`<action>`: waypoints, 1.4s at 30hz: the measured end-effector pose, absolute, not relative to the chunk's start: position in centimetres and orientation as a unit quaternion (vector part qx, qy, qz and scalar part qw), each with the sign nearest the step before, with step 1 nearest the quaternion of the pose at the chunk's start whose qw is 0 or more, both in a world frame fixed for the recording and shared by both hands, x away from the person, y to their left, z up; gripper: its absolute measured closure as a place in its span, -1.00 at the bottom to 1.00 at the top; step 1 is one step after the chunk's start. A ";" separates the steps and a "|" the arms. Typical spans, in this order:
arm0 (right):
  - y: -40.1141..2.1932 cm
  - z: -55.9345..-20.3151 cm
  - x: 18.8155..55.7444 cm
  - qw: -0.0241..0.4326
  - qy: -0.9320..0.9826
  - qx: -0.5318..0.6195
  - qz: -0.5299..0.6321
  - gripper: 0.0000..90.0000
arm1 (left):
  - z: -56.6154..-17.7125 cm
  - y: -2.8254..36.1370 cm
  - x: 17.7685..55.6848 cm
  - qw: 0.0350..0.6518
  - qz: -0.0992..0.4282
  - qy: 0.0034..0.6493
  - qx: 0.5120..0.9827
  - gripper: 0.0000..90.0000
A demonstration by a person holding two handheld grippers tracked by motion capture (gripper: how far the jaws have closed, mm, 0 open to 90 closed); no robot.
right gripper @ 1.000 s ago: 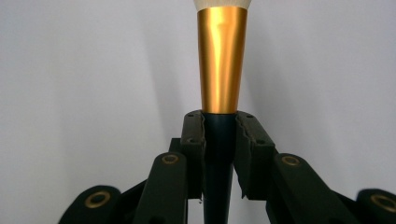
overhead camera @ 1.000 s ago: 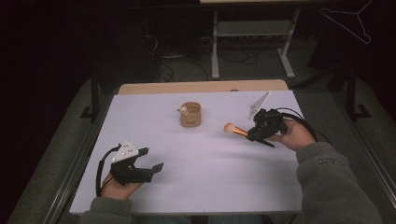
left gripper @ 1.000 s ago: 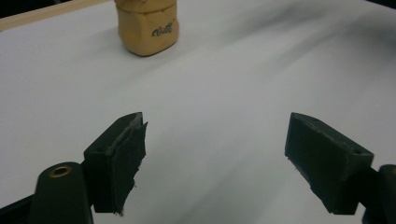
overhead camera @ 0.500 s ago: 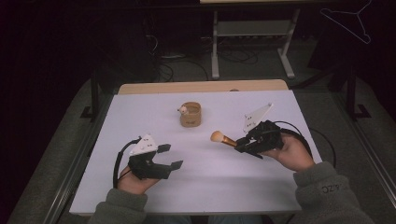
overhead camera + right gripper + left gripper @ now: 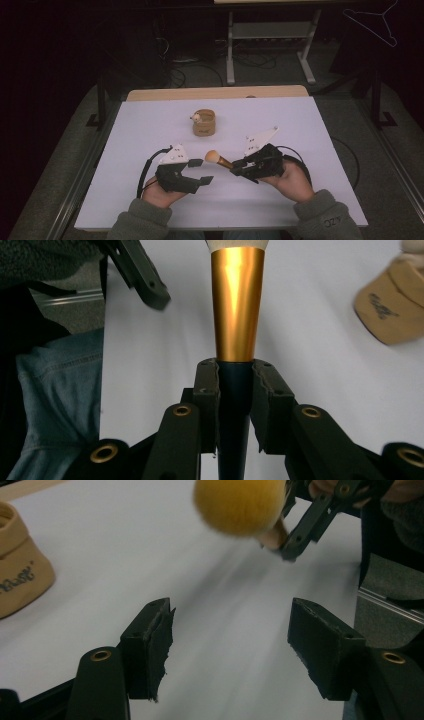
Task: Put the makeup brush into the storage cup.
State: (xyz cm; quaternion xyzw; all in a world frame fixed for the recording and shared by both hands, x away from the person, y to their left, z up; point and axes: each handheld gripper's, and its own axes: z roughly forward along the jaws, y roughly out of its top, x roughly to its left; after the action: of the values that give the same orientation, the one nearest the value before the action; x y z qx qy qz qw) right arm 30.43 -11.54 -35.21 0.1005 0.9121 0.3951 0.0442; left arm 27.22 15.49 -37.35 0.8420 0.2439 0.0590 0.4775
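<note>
Desk (image 5: 150,130): white top, wooden strip along the far edge.

Left claw (image 5: 201,171): near-left of centre, held in the person's left hand (image 5: 159,194). Jaws spread wide with nothing between them; in the left gripper view (image 5: 231,650) only bare desk lies in the gap. Its tips point right toward the brush head, close to it but not touching.

Right claw (image 5: 237,169): near-right of centre, held in the right hand (image 5: 292,180), pointing left. Jaws pressed on the dark handle of a makeup brush (image 5: 218,159); in the right gripper view (image 5: 235,390) both pads grip the handle just below the gold ferrule.

Makeup brush: roughly level above the desk near its centre, between the two claws. Round tan bristle head points left and sits just beside the left claw's far jaw. In the left gripper view the head (image 5: 240,505) appears above and beyond the open jaws.

Tan pouch (image 5: 204,123): small, round, fabric, with printed lettering. Stands on the desk beyond the claws, well apart from both.

Grey sleeves at the near edge.
</note>
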 end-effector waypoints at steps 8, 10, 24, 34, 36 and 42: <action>-10.0 -37.2 29.7 0.036 0.908 0.111 0.403 0.64 | -38.1 15.5 27.1 0.477 0.036 0.247 0.842 -0.14; -9.9 -37.6 29.6 0.040 0.906 0.116 0.404 0.64 | -38.1 15.4 27.1 0.478 0.033 0.249 0.842 -0.13; -8.7 -38.3 28.7 0.058 0.891 0.137 0.429 0.64 | -38.4 15.3 27.2 0.485 0.017 0.252 0.837 0.01; -7.4 -38.6 27.8 0.082 0.887 0.130 0.436 0.64 | -38.3 15.6 27.2 0.503 0.015 0.265 0.822 0.23; -7.3 -38.6 27.7 0.088 0.887 0.128 0.435 0.64 | -38.2 15.6 27.1 0.505 0.013 0.271 0.820 0.27; -7.0 -38.7 27.4 0.109 0.889 0.117 0.430 0.64 | -38.3 15.9 27.4 0.512 0.007 0.279 0.813 0.41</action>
State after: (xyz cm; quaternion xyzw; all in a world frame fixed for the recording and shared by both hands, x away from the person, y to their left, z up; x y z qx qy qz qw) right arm 27.40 -7.03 -38.69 0.1172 0.8886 0.4299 0.1089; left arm 27.38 15.91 -38.29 0.8127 0.2787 0.0067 0.5117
